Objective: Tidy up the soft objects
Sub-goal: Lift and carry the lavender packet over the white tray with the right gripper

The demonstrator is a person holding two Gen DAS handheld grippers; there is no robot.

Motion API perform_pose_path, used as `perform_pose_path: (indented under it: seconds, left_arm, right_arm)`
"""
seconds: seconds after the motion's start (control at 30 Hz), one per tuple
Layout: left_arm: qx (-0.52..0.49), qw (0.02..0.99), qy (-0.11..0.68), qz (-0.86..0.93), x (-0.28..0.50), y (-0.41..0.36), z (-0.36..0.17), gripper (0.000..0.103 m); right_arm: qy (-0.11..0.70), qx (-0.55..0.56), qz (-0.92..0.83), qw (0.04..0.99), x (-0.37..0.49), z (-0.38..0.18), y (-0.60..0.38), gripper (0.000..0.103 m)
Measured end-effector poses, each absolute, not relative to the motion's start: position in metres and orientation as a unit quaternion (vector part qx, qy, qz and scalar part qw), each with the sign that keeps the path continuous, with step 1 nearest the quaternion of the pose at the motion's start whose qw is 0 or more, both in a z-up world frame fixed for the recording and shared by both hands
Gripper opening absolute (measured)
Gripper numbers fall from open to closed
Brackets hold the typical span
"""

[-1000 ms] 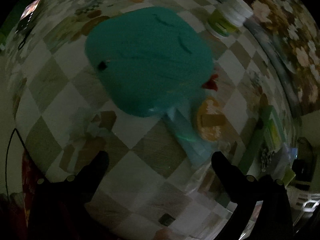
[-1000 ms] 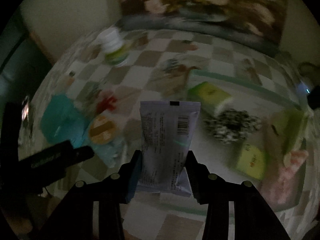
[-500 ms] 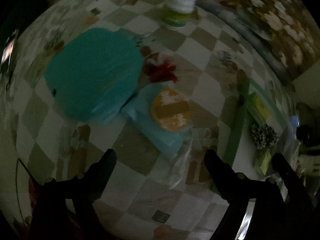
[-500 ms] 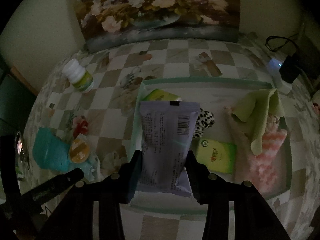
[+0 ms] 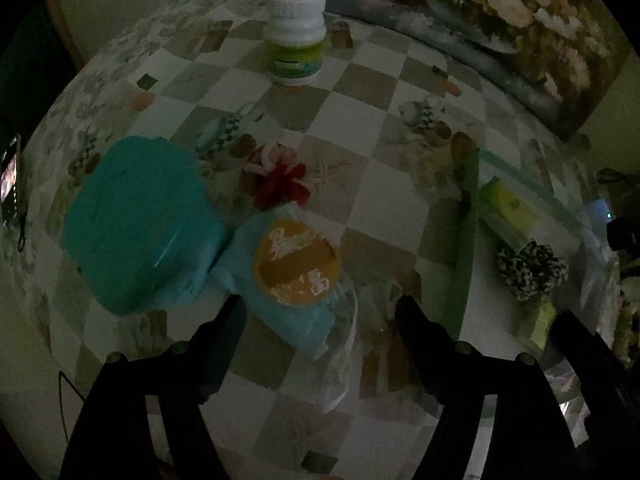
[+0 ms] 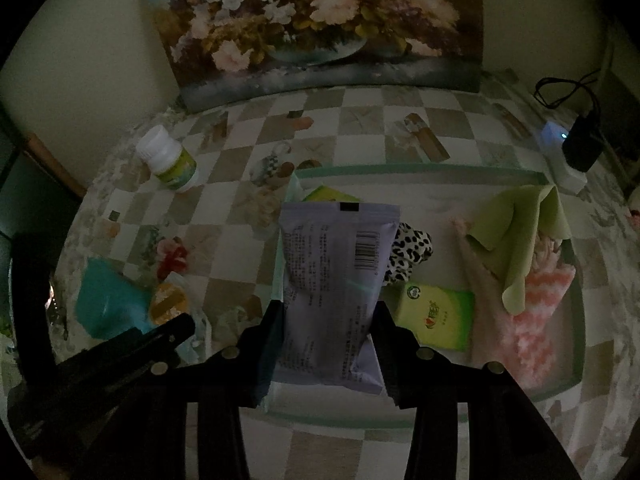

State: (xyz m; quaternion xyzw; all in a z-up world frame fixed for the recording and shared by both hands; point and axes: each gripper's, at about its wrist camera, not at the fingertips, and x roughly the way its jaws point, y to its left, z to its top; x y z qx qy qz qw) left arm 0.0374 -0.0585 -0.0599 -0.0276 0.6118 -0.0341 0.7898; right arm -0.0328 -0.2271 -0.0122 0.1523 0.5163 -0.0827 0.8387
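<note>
In dim light, the right tongs [image 6: 326, 336] grip a pale purple packet [image 6: 334, 280] by its near end, above the left part of a green-rimmed tray [image 6: 420, 170] on the checkered bench [image 6: 360, 120]. To the left, the left tongs [image 5: 320, 320] are closing, nothing pressed between them; a light-blue packet with an orange sticker [image 5: 294, 268] lies just beyond their tips.

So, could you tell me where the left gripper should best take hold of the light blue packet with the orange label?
Probably the blue packet's near end, from above: it lies flat, its far end touching the teal pouch.
</note>
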Motion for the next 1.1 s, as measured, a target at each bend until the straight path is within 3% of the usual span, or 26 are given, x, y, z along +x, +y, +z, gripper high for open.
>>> perform_pose_path:
  seconds: [0.3,0.37,0.87,1.1]
  left_arm:
    - [-0.032,0.784,0.620,0.003,0.051,-0.051,-0.071,0.071]
    - [-0.030,0.783,0.622,0.004,0.054,-0.051,-0.073,0.065]
    - [-0.050,0.772,0.634,0.003,0.062,-0.041,-0.083,0.050]
    - [-0.059,0.773,0.632,0.001,0.062,-0.036,-0.080,0.049]
  right_arm:
    - [0.517,0.153,-0.079,0.838,-0.033,-0.011,-0.227,0.046]
    - [0.518,0.152,-0.078,0.838,-0.033,-0.012,-0.227,0.046]
    - [0.524,0.152,-0.080,0.834,-0.032,-0.015,-0.228,0.046]
    - [0.526,0.153,-0.080,0.833,-0.032,-0.017,-0.228,0.046]
